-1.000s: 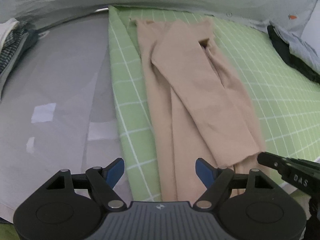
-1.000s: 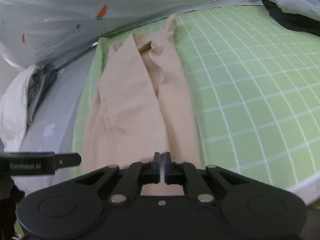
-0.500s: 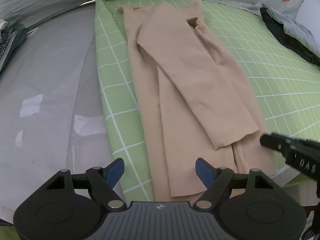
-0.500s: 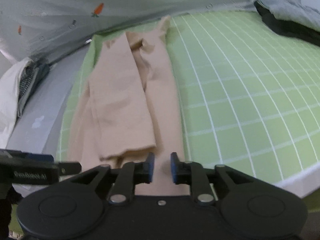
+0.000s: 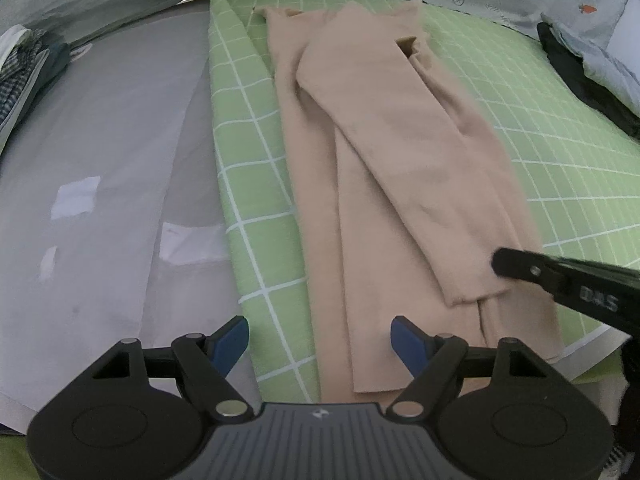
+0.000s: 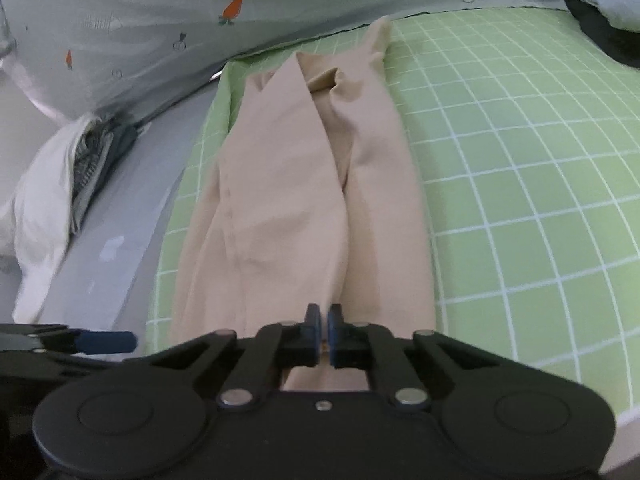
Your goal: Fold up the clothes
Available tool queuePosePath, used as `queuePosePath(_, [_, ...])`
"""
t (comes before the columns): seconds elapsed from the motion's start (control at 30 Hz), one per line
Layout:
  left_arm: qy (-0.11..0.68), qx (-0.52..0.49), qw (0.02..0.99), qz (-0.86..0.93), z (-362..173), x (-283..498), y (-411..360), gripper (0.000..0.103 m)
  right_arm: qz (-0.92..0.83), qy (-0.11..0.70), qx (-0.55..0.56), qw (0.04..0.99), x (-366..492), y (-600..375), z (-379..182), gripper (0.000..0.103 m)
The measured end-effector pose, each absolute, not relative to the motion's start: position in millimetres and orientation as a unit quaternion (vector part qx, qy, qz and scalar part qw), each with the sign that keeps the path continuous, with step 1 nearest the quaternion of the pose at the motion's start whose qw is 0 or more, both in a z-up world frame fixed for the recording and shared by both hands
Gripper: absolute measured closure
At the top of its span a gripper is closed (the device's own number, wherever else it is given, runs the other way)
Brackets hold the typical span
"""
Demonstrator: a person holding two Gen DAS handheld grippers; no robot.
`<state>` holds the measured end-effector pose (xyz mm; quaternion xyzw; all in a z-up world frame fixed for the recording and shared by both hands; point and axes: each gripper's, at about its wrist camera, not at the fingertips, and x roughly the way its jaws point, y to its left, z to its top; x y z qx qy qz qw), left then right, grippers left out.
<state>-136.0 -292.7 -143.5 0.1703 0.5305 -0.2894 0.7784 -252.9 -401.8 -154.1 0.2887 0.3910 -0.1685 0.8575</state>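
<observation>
So far the long beige knit garment point(image 5: 400, 184) lies lengthwise down the middle of the frame on the green grid-patterned mat point(image 5: 248, 184), one half already folded over itself. The right gripper point(image 6: 324, 322) pinches its near hem shut; the left gripper point(image 5: 320, 334), empty, is closing slightly. The crosswise folds probably remain.
</observation>
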Motion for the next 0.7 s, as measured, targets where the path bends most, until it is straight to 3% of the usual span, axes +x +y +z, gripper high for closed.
queuePosePath(0.2, [0.525, 0.171, 0.773, -0.314, -140.3, -139.6, -296.2, 0.037, -0.169, 0.421, 0.258, 0.853, -268.8, -394.1, -154.4, 0.098])
queuePosePath(0.3, [0.531, 0.181, 0.766, -0.314, -143.0, -139.3, -299.5, 0.037, -0.183, 0.424, 0.265, 0.846, -271.2, -396.7, -159.8, 0.088])
queuePosePath(0.37, [0.536, 0.184, 0.761, -0.316, -145.1, -139.3, -299.0, 0.037, -0.202, 0.425, 0.234, 0.851, -270.2, -392.6, -155.4, 0.048])
queuePosePath(0.4, [0.539, 0.186, 0.758, -0.316, -146.3, -139.2, -298.6, 0.037, -0.208, 0.424, 0.218, 0.854, -271.8, -390.2, -154.0, 0.044])
queuePosePath(0.6, [0.55, 0.186, 0.744, -0.329, -152.4, -139.9, -299.9, 0.037, -0.22, 0.445, 0.213, 0.842, -272.0, -392.8, -162.2, 0.045])
queuePosePath(0.63, [0.551, 0.186, 0.742, -0.332, -152.8, -140.1, -300.4, 0.039, -0.221, 0.447, 0.215, 0.84, -271.9, -393.6, -163.8, 0.045])
queuePosePath(0.7, [0.553, 0.183, 0.738, -0.341, -153.6, -141.6, -301.1, 0.053, -0.217, 0.446, 0.218, 0.841, -273.1, -396.3, -163.7, 0.047])
